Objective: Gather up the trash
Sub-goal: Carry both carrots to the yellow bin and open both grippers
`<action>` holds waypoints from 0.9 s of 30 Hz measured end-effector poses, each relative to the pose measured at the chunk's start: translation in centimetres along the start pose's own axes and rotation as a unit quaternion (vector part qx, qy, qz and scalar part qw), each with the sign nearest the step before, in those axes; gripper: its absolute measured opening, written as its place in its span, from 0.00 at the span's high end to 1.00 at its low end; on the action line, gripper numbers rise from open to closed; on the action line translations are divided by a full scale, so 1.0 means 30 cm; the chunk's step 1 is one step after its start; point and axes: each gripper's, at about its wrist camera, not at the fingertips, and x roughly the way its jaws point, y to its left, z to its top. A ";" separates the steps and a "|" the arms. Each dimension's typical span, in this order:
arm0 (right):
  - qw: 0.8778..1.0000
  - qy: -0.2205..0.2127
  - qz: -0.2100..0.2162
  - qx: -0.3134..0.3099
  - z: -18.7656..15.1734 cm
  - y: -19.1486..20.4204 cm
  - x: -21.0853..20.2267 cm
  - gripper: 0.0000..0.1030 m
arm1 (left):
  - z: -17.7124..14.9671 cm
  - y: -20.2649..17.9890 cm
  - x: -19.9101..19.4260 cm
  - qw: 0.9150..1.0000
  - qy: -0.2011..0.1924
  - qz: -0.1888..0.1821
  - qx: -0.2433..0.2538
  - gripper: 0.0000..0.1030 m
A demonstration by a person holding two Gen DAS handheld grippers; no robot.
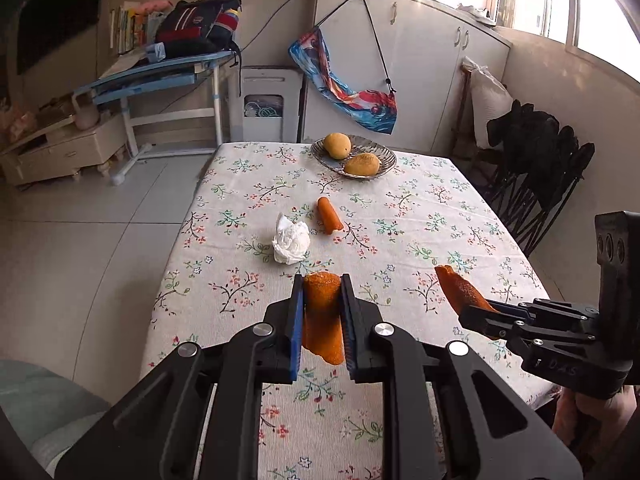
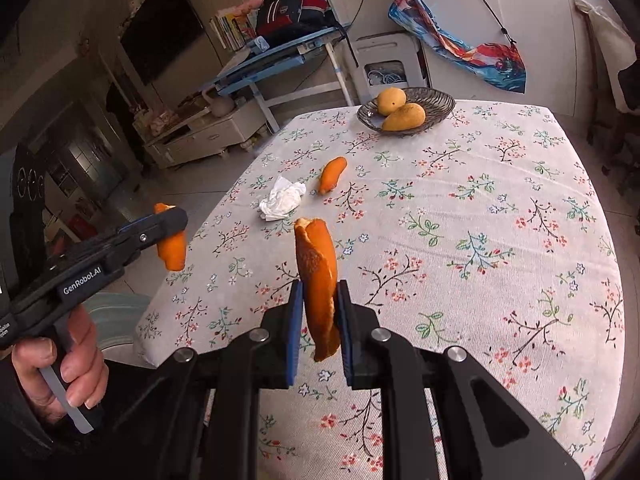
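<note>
My left gripper (image 1: pixel 322 292) is shut on a curled piece of orange peel (image 1: pixel 323 316), held above the near part of the flowered table (image 1: pixel 420 216). My right gripper (image 2: pixel 319 292) is shut on a longer strip of orange peel (image 2: pixel 316 276), also lifted off the cloth. Each gripper shows in the other's view: the right gripper (image 1: pixel 466 312) with its peel (image 1: pixel 460 290) at the right, the left gripper (image 2: pixel 176 220) with its peel (image 2: pixel 172 250) at the left. On the table lie a crumpled white tissue (image 1: pixel 291 241) (image 2: pixel 282 199) and a third orange peel (image 1: pixel 330 215) (image 2: pixel 333 174).
A metal dish (image 1: pixel 384 154) (image 2: pixel 438 100) with two mangoes stands at the table's far side. A dark folding chair (image 1: pixel 536 168) is at the right edge. A blue desk (image 1: pixel 160 76), a white bin (image 1: pixel 266 104) and cabinets stand beyond. A person's hand (image 2: pixel 76 368) grips the left handle.
</note>
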 end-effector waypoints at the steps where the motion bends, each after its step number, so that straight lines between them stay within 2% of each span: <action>1: 1.000 0.002 0.003 0.000 -0.020 0.007 -0.007 0.83 | -0.021 -0.004 -0.020 1.000 -0.001 0.000 0.002 0.84; 13: 0.999 0.035 0.023 0.000 -0.246 0.111 -0.068 0.83 | -0.169 0.012 -0.178 1.000 -0.011 -0.001 -0.014 0.84; 21: 0.995 0.095 0.035 -0.028 -0.417 0.213 -0.055 0.83 | -0.224 0.012 -0.243 1.000 -0.019 0.007 -0.010 0.84; 27: 0.985 0.155 0.030 -0.063 -0.524 0.281 -0.005 0.83 | -0.261 -0.004 -0.283 1.000 -0.024 0.014 0.001 0.84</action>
